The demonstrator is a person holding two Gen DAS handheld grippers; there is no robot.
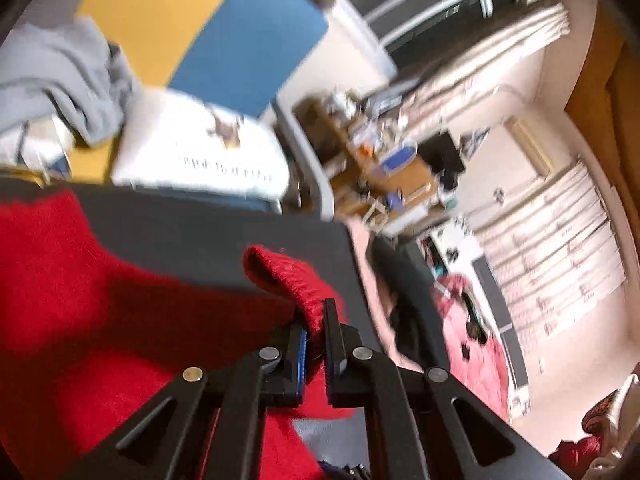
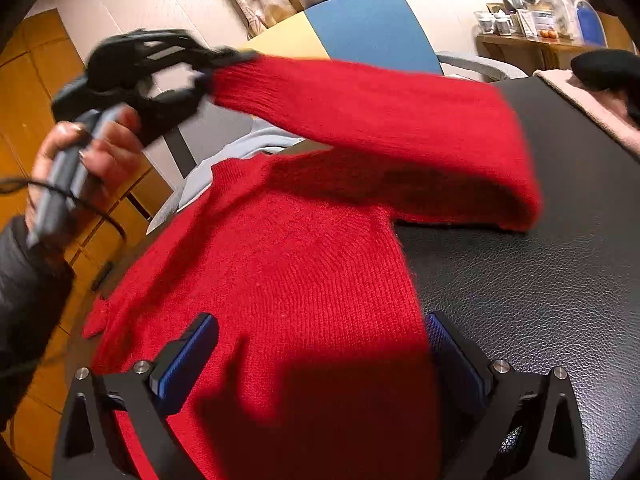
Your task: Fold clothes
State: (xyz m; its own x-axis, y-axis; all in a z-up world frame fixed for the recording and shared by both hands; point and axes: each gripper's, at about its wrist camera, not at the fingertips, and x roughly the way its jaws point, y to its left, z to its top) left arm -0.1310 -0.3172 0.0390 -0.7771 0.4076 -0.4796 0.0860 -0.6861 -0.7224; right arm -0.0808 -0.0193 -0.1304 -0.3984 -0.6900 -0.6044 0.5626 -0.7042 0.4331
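Observation:
A red knitted sweater [image 2: 288, 264] lies spread on a black leather-look tabletop [image 2: 540, 280]. One sleeve [image 2: 380, 108] is lifted off the table and stretches across above the body. My left gripper [image 1: 316, 320] is shut on that sleeve's ribbed cuff [image 1: 288, 276]; the right wrist view shows the left gripper [image 2: 224, 66] raised at upper left, held by a hand [image 2: 92, 152]. My right gripper [image 2: 320, 344] stands open low over the sweater's lower body, its blue pads [image 2: 188, 356] wide apart and the knit lying between them untouched.
A grey garment [image 1: 68, 76] and a folded white printed one [image 1: 200, 152] lie on a yellow and blue surface [image 1: 248, 40] behind the table. A pale pink cloth [image 2: 592, 108] sits at the table's far right. A cluttered wooden shelf [image 1: 380, 168] stands beyond.

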